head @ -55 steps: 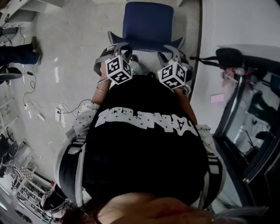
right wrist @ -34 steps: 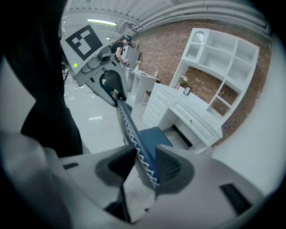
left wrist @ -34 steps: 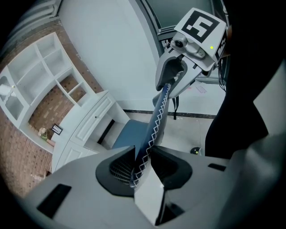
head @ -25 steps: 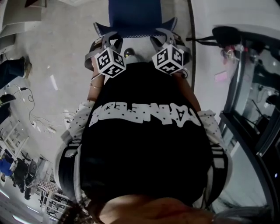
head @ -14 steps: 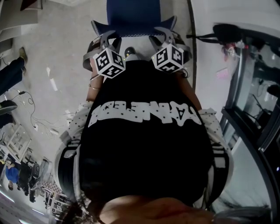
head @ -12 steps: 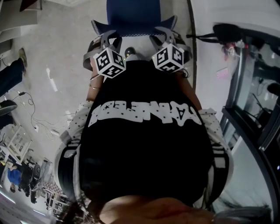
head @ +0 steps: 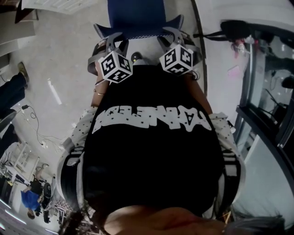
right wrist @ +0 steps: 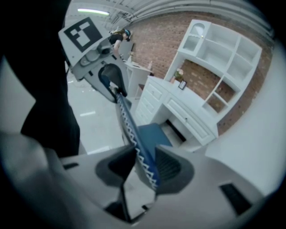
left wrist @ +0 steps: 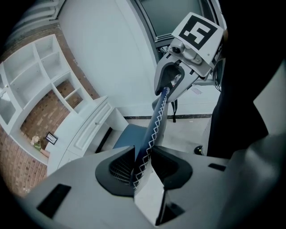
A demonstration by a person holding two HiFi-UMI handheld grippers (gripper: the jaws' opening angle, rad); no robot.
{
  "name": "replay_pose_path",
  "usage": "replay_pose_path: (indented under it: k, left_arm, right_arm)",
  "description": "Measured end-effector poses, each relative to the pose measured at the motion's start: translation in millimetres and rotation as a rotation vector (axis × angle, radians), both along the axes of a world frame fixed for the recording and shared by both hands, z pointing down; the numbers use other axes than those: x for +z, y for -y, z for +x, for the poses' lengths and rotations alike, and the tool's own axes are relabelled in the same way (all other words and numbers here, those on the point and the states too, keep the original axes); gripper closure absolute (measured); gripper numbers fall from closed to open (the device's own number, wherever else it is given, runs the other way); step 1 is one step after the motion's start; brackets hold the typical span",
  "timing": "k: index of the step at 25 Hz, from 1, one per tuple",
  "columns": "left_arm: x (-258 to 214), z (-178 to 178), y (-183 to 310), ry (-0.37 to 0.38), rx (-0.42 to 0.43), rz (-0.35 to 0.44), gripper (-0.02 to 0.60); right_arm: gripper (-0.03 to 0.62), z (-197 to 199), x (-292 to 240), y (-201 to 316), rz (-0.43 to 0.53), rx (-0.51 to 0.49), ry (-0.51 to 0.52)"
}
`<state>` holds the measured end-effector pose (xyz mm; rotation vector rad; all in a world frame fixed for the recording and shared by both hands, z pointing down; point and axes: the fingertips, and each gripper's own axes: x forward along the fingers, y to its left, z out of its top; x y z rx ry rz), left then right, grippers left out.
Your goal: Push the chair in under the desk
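Note:
A blue chair shows its seat [head: 135, 13] at the top of the head view, and the top edge of its backrest [head: 138, 33], stitched with a white zigzag, runs between my two grippers. My left gripper [head: 110, 41] is shut on the left end of that edge [left wrist: 154, 123]. My right gripper [head: 171, 39] is shut on the right end [right wrist: 132, 129]. In each gripper view the padded edge passes between the jaws [left wrist: 144, 163] [right wrist: 143, 165] to the other gripper. The white desk [right wrist: 187, 116] [left wrist: 85, 129] stands beyond the seat, its kneehole dark.
White shelving [right wrist: 223, 53] on a brick wall rises over the desk. A dark-framed glass door [head: 257, 105] and a black strapped bag [head: 236, 30] are at the right. Cables [head: 36, 128] and a bystander's legs [head: 11, 89] lie on the pale floor at left.
Both grippers and the chair have crept forward together, and the seat has slid further out of the top of the head view. The grip on the backrest is the same.

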<state>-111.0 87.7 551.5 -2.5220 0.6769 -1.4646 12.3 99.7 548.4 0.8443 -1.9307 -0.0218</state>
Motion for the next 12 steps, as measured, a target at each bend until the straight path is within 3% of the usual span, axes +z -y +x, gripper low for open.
replay_pose_path:
  k: [12]
  left_arm:
    - [-2.7, 14.1, -1.1, -0.012, 0.029, -0.004, 0.440]
  right_arm:
    - [0.436, 13.4, -2.8, 0.7, 0.003, 0.035, -0.020]
